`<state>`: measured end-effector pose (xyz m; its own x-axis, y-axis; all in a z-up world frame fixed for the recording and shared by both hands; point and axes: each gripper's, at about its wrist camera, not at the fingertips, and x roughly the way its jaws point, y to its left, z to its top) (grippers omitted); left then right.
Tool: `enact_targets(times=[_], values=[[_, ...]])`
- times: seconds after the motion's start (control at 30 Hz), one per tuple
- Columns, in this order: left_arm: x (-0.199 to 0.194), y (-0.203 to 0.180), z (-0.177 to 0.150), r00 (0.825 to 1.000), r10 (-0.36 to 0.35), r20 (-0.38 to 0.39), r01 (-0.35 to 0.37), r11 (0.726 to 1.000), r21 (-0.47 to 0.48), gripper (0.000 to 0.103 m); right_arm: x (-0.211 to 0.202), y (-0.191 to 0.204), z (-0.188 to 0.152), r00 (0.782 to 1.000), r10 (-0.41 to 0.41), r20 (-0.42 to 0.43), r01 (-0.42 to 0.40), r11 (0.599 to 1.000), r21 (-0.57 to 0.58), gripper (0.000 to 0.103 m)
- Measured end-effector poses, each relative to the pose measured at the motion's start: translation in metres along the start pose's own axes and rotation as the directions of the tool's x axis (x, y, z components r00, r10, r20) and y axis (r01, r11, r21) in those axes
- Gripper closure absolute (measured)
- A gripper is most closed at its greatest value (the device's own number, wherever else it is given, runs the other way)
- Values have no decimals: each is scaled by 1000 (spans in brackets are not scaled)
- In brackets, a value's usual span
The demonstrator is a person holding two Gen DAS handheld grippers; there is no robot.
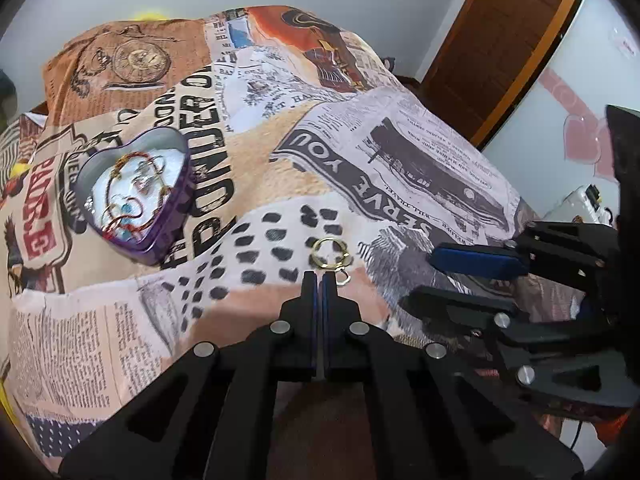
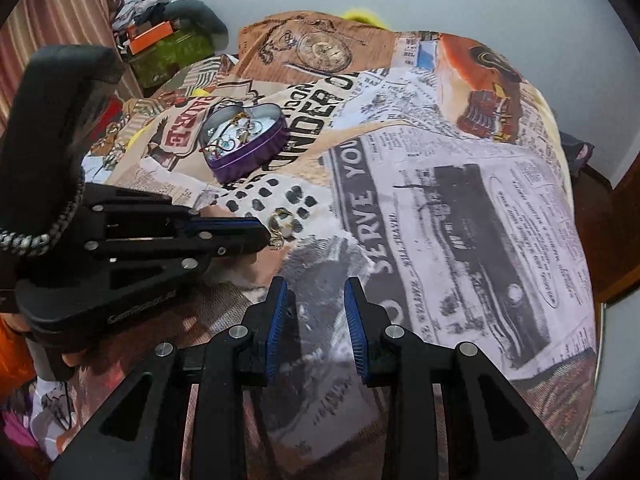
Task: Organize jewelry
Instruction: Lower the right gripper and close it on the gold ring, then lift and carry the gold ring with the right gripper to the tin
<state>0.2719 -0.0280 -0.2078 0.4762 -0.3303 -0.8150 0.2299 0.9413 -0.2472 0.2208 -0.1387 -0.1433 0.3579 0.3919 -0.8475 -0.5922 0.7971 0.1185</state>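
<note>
A purple heart-shaped tin stands open on the printed cloth, with several chains and trinkets tangled inside. A gold piece made of linked rings lies on the cloth just beyond my left gripper. That gripper's fingers are pressed together, and I see nothing between the pads; a small gold loop sits right beside the right fingertip. My right gripper hovers open and empty over the cloth, to the right of the left one.
A newspaper-print cloth covers the whole rounded surface and drops off at the right and near edges. A wooden door stands at the right. A green bundle with an orange box sits by the striped curtain.
</note>
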Motion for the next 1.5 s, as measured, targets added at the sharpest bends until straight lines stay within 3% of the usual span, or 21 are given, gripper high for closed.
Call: enact_targets(times=[0.33, 0.73, 0.8, 0.93, 1.07, 1.3, 1.33, 1.43, 1.5], values=[[-25, 12, -20, 1000, 24, 19, -25, 998, 55, 102, 14, 20, 20, 1000, -9, -18, 8, 997, -74, 77], [-22, 20, -22, 1000, -10, 13, 9, 999, 33, 100, 45, 12, 45, 997, 30, -78, -31, 999, -8, 78], [-21, 20, -19, 1000, -24, 6, 24, 999, 28, 96, 45, 9, 44, 997, 24, -76, -24, 1000, -1, 86], [-16, 13, -11, 1000, -30, -4, 30, 999, 33, 82, 40, -3, 40, 996, 68, -62, -65, 997, 48, 86], [-8, -4, -4, 1000, 3, 0, -3, 996, 91, 67, 30, -10, 37, 998, 50, -33, -48, 997, 65, 86], [5, -12, 7, 1000, 6, -16, -5, 995, 102, 67, 13, -27, 31, 999, 43, 8, -43, 995, 92, 86], [7, -11, 9, 1000, 4, -17, -3, 996, 94, 69, 11, -28, 30, 999, 41, 14, -43, 995, 93, 86], [10, -13, 10, 1000, 23, -17, -22, 995, 94, 93, 9, -30, 28, 999, 47, 25, -50, 994, 102, 86], [11, -13, 9, 1000, 27, -16, -25, 995, 93, 94, 8, -31, 27, 998, 49, 31, -52, 993, 105, 86]])
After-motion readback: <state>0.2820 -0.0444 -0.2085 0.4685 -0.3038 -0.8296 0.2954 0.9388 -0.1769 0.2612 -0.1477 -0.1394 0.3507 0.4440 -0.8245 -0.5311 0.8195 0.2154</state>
